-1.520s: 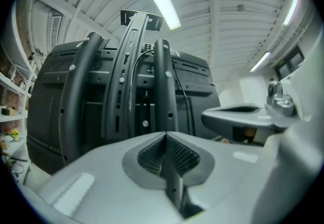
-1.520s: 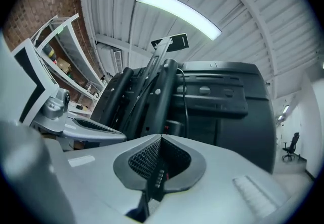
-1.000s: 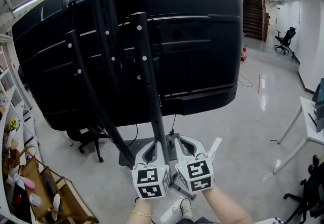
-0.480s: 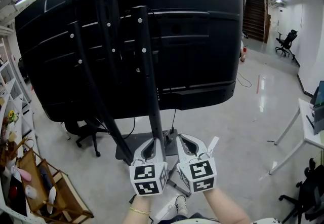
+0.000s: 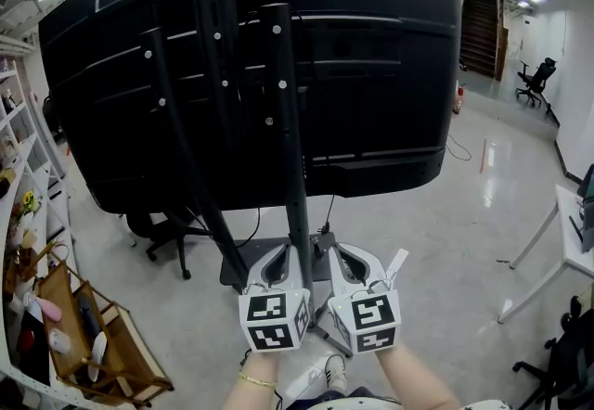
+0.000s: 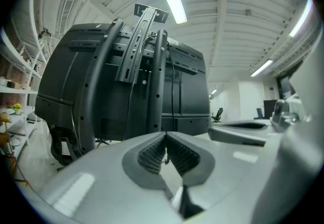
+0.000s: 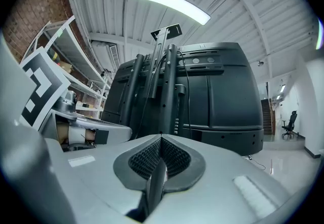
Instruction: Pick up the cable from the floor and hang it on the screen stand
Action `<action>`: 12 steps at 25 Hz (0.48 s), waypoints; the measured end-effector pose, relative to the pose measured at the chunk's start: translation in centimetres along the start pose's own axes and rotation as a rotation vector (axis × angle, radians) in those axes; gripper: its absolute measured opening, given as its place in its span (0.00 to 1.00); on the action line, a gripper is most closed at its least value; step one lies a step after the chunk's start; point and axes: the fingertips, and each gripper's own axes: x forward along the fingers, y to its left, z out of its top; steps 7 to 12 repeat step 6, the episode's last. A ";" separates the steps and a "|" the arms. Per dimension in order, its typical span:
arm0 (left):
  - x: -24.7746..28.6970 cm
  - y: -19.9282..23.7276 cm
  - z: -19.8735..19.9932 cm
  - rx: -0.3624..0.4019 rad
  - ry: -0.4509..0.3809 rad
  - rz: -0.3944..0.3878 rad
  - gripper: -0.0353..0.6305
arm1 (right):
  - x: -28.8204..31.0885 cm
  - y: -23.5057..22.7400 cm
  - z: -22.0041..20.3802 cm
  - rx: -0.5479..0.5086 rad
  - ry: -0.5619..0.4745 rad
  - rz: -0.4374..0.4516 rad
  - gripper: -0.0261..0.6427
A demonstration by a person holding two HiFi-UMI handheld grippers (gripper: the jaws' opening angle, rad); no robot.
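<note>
The big black screen (image 5: 371, 74) shows its back, mounted on a stand of black poles (image 5: 288, 139) with a dark base (image 5: 237, 269) on the floor. A thin black cable (image 5: 327, 213) hangs from the screen's lower edge toward the base. Another thin cable (image 5: 457, 151) lies on the floor at the right. My left gripper (image 5: 286, 255) and right gripper (image 5: 334, 252) sit side by side low in the head view, pointing level at the stand. The left gripper (image 6: 164, 136) is shut at its tips, and the right gripper (image 7: 161, 139) is shut. Neither holds a cable that I can see.
An office chair (image 5: 172, 237) stands under the screen's left side. An open wooden crate (image 5: 83, 343) and shelves line the left wall. A white table (image 5: 557, 232) is at the right, another chair (image 5: 536, 82) and stairs (image 5: 483, 23) beyond. A shoe (image 5: 336, 371) is below the grippers.
The head view has drifted slightly, so the screen sits a little further right. Both grippers stay side by side before the stand, still shut.
</note>
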 end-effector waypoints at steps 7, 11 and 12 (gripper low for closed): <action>-0.3 0.8 -0.1 -0.010 0.001 0.005 0.06 | 0.2 0.7 -0.2 0.009 -0.002 0.001 0.04; -0.3 0.8 -0.1 -0.010 0.001 0.005 0.06 | 0.2 0.7 -0.2 0.009 -0.002 0.001 0.04; -0.3 0.8 -0.1 -0.010 0.001 0.005 0.06 | 0.2 0.7 -0.2 0.009 -0.002 0.001 0.04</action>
